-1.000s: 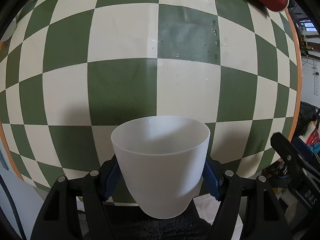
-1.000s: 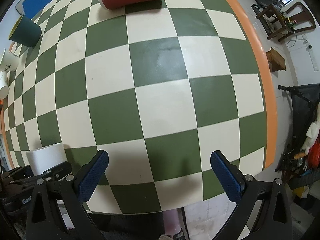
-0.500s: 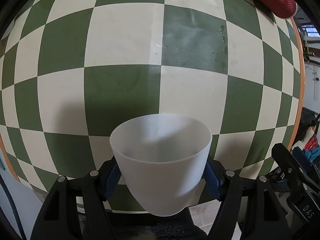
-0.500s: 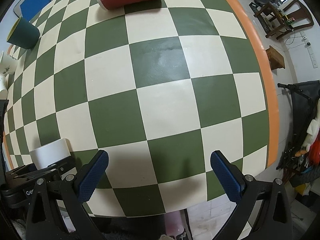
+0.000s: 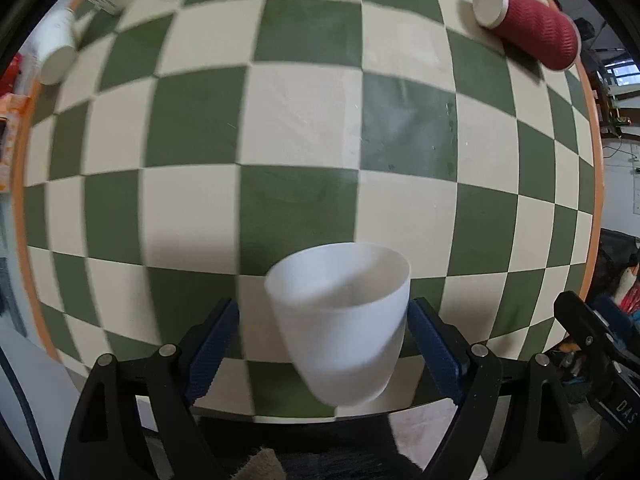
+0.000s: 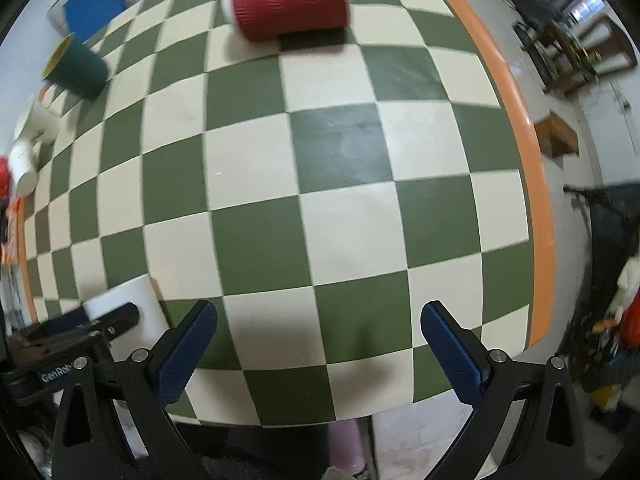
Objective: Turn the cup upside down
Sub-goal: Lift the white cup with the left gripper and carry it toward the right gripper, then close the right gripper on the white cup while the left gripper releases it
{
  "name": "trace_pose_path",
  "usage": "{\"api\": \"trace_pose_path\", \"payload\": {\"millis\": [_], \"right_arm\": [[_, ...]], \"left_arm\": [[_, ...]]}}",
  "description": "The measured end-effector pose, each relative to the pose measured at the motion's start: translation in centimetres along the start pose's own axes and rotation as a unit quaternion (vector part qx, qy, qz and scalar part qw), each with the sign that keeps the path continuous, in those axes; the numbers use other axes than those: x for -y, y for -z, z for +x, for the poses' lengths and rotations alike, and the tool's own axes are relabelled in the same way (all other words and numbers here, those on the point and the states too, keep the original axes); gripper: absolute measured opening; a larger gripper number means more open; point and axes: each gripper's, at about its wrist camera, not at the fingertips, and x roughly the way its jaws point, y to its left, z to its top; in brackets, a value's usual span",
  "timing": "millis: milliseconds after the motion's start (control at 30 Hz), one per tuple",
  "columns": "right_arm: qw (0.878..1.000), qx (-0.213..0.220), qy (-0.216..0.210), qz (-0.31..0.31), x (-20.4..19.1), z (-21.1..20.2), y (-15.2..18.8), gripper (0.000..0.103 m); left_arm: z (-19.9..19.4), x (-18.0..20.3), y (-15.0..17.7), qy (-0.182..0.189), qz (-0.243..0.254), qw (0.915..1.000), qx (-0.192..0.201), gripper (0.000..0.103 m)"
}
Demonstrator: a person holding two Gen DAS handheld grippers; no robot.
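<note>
A white translucent cup [image 5: 340,320] sits mouth up between the fingers of my left gripper [image 5: 323,336], near the table's front edge. The left jaws have spread: there is a clear gap on the cup's left side, and the right pad [image 5: 434,346] is close to or touching the cup. The cup leans a little and looks blurred. In the right wrist view the cup [image 6: 128,304] shows at the lower left behind the left gripper. My right gripper [image 6: 319,344] is open and empty over the table's front edge.
A green and cream checkered table [image 5: 304,128] with an orange rim. A red ribbed cup [image 5: 528,26] lies on its side at the far right, also in the right wrist view [image 6: 288,0]. A dark green cup [image 6: 76,66] and white cups [image 5: 58,52] lie far left.
The left jaws have opened off the cup, leaving a gap on its left. Both grippers have pulled back and up, so more of the table shows.
</note>
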Motion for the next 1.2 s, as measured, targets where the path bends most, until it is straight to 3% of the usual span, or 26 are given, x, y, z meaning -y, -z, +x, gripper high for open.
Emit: {"api": "trace_pose_path", "payload": {"millis": [133, 333, 500, 600, 733, 800, 833, 933, 967, 1000, 1033, 1067, 1133, 1167, 1200], "right_arm": [[0.997, 0.017, 0.010, -0.074, -2.9, -2.0, 0.3, 0.103], [0.975, 0.050, 0.051, -0.209, -8.5, -4.4, 1.4, 0.103], [0.942, 0.075, 0.081, -0.316, -13.5, -5.1, 3.5, 0.103], [0.905, 0.092, 0.116, -0.399, -16.7, -4.9, 5.4, 0.103], [0.831, 0.105, 0.173, -0.519, -19.8, -3.8, 8.3, 0.103], [0.775, 0.108, 0.206, -0.588, -21.1, -2.7, 10.0, 0.101], [0.735, 0.108, 0.227, -0.629, -21.5, -2.0, 11.1, 0.101], [0.640, 0.103, 0.264, -0.714, -21.8, -0.4, 13.7, 0.101], [0.595, 0.100, 0.278, -0.747, -21.6, 0.4, 14.7, 0.101], [0.563, 0.098, 0.288, -0.769, -21.5, 0.9, 15.3, 0.101], [0.517, 0.097, 0.298, -0.796, -21.1, 1.5, 16.2, 0.100], [0.487, 0.098, 0.303, -0.813, -20.9, 2.0, 16.6, 0.099], [0.439, 0.102, 0.305, -0.839, -20.5, 2.6, 17.4, 0.098], [0.421, 0.105, 0.301, -0.849, -20.4, 2.7, 17.6, 0.098], [0.414, 0.104, 0.292, -0.856, -20.5, 2.8, 17.6, 0.098]], "left_arm": [[-3.2, -1.8, 1.7, -0.020, 0.006, 0.9990, 0.041, 0.086], [-6.8, -6.4, 2.9, -0.067, -0.002, 0.9941, 0.085, 0.086], [-5.9, -10.5, 4.6, -0.062, -0.040, 0.9938, 0.083, 0.086], [-4.8, -12.1, 5.7, -0.052, -0.062, 0.9937, 0.077, 0.086], [-4.5, -13.9, 6.9, -0.049, -0.073, 0.9934, 0.073, 0.086], [-4.1, -14.7, 7.3, -0.046, -0.085, 0.9931, 0.067, 0.086], [-3.7, -15.1, 7.6, -0.040, -0.094, 0.9929, 0.062, 0.086], [-2.8, -15.6, 8.1, -0.030, -0.114, 0.9917, 0.050, 0.086], [-2.6, -15.7, 8.2, -0.028, -0.119, 0.9914, 0.047, 0.086], [-2.1, -15.7, 8.3, -0.027, -0.126, 0.9908, 0.042, 0.086], [-1.9, -15.8, 8.4, -0.027, -0.132, 0.9901, 0.040, 0.086], [-1.8, -15.9, 8.4, -0.028, -0.137, 0.9894, 0.038, 0.086], [-1.5, -16.1, 8.7, -0.025, -0.154, 0.9871, 0.037, 0.086], [-1.4, -16.2, 8.7, -0.023, -0.160, 0.9862, 0.037, 0.086], [-1.2, -16.3, 8.8, -0.024, -0.167, 0.9850, 0.036, 0.086]]}}
